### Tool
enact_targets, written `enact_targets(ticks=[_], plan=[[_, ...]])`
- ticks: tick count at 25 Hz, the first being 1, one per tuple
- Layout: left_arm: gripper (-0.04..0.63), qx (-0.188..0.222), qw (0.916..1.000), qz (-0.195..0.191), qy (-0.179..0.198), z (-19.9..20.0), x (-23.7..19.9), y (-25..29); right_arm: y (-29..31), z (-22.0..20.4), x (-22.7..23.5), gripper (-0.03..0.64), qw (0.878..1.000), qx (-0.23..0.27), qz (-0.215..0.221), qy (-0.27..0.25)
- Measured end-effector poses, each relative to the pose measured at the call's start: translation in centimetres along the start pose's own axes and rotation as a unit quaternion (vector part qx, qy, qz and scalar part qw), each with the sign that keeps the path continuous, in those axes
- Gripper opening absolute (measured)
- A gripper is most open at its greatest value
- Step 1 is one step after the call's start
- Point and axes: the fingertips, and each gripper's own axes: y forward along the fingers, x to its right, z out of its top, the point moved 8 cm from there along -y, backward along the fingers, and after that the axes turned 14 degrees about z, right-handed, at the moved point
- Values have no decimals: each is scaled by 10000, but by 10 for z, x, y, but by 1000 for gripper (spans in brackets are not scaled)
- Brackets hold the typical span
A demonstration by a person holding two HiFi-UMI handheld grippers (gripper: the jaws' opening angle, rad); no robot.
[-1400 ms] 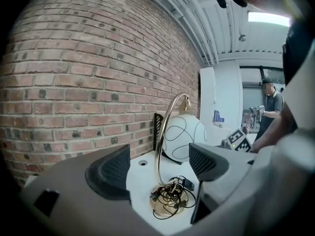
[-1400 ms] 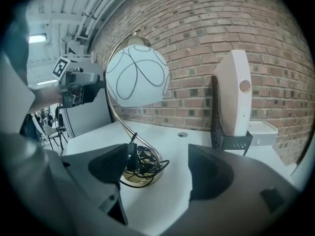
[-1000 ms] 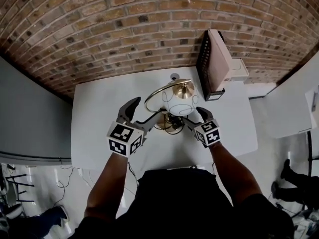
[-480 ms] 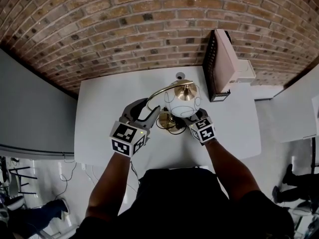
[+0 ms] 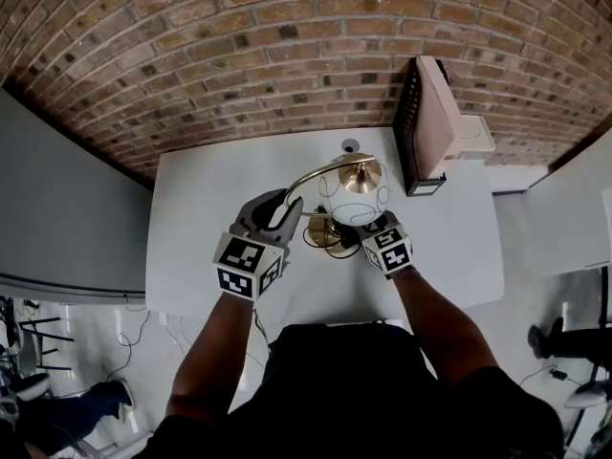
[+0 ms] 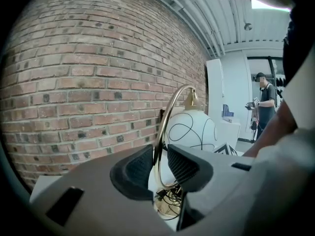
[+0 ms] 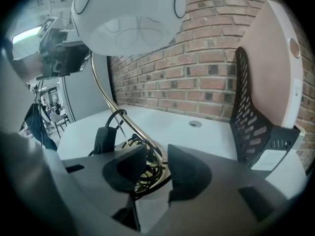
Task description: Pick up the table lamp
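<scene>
The table lamp stands on the white table (image 5: 201,218). It has a white globe shade with black lines (image 5: 354,199) (image 6: 192,129) (image 7: 128,14), a curved brass arm (image 5: 311,175) (image 6: 170,112) and a brass base (image 5: 325,235) (image 7: 147,173) wrapped in black cord (image 7: 106,134). My left gripper (image 5: 282,204) (image 6: 160,166) has its jaws closing round the brass arm, with a slim gap still showing. My right gripper (image 5: 366,228) (image 7: 156,166) is low at the base. Its jaws are closing round the foot of the arm, and the pads stand a little apart from it.
A black slotted stand (image 5: 406,113) (image 7: 251,127) holding a pinkish flat panel (image 5: 430,113) (image 7: 275,73) is at the table's back right, against the brick wall. A cable grommet (image 5: 350,146) (image 7: 195,124) lies behind the lamp. A person (image 6: 266,100) stands far off.
Both grippers' jaws have narrowed from wide open to close round the lamp's brass arm. The right gripper moved in and down toward the base; the left stayed put.
</scene>
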Motion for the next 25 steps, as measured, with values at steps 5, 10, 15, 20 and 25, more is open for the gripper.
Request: enact_targets(ticks=[5,10,15,20,25], plan=[[56,-13,10000,72,-21,-2,-3,1,5,0,-1,104,10000,6,-18,41],[51,29,9999,71,75,-2,-3,2,7,-1,-1,92,10000,-24,-66,-8],[48,38,9998,-8,171,-2,-4,3,10,-2,0,80,9999,-47,-68,-145],[48,47,9999,-68,58,-2,-5,2,12,-3,1,75,9996,-48,-44,-283],[48,90,9999,-49,27,-2,-4,2,17,-5,4,64,9995,-22,-40,-307]])
